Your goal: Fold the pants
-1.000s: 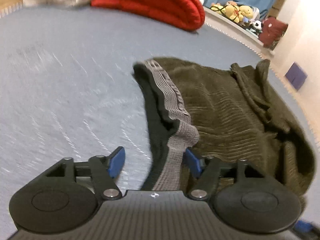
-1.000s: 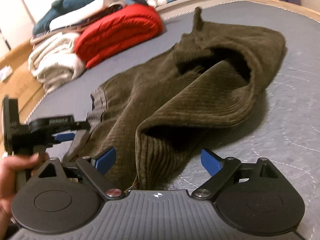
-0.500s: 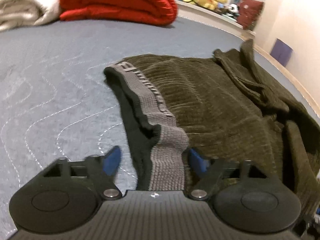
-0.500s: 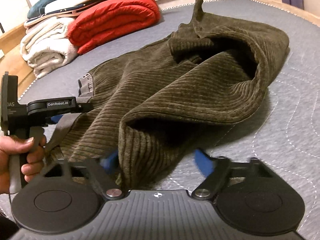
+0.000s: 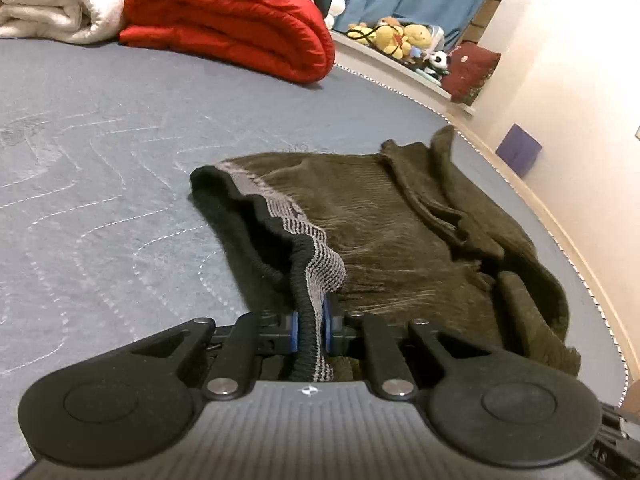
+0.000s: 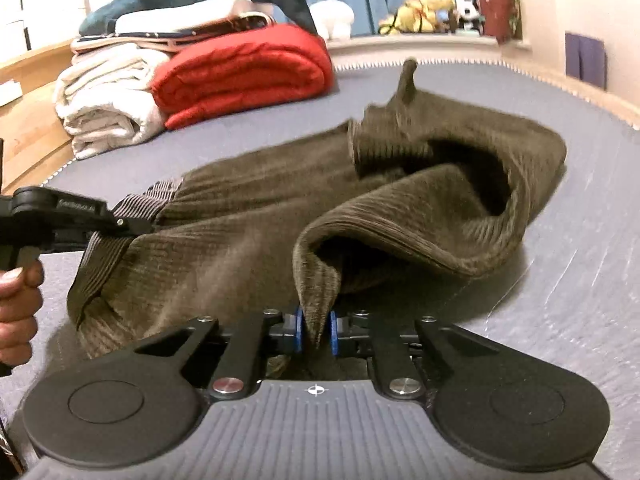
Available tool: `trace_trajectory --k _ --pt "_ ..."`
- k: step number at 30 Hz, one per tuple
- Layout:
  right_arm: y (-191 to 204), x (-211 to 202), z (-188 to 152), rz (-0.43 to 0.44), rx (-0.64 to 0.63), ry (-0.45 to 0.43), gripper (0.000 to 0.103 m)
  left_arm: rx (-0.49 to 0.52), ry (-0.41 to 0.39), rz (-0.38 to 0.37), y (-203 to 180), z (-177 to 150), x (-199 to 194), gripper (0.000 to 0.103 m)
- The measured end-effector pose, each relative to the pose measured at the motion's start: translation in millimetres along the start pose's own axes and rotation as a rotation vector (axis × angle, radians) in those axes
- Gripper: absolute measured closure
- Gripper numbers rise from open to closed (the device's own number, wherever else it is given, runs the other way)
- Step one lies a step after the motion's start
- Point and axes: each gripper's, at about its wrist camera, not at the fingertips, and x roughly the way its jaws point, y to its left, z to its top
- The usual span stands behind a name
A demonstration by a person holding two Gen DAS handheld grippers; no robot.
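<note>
Pants: soft, floppy corduroy. Left gripper just pinched stretchy waistband; right gripper just clamped a leg fold.

Both jaws just closed: left gripper on pants waistband, right gripper on hem

Olive corduroy pants with grey waistband lie crumpled on bed.
</note>
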Motion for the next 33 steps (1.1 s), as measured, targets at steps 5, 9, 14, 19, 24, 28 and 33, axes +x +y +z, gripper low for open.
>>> trace_trajectory --k 5,9,14,19,24,28,33 --pt "15.4 -26.3 2.4 0.076 -0.056 -0.042 0.092 -0.093 -0.03 0.052 27.4 6.4 -41.4 0.092" --pt "55.4 -49.2 -6.8 0.27 -0.218 -0.031 0.092 -0.168 -0.034 0.184 58.7 9.9 -73.3 0.092" --pt "97.4 -56.4 -20.4 0.463 -0.388 0.061 0.092 -0.208 0.062 0.322 89.8 0.1 -91.4 0.091" --pt "97.8 -46.4 -9.3 0.433 -0.383 0.128 0.064 -0.12 0.058 0.442 69.5 3.3 -88.2 0.073" --pt "60.6 -63.1 12.2 0.468 -0.254 0.072 0.048 -0.114 -0.097 0.501 36.5 11.1 -99.7 0.05" --pt "26.8 -80.3 14.4 0.438 -0.17 -0.015 0.038 -0.101 -0.146 0.388 7.4 4.4 -96.4 0.049" --pt "-28.7 -82.1 31.3 0.355 0.042 -0.12 0.038 -0.032 -0.122 0.212 -32.7 -5.4 -63.0 0.049"
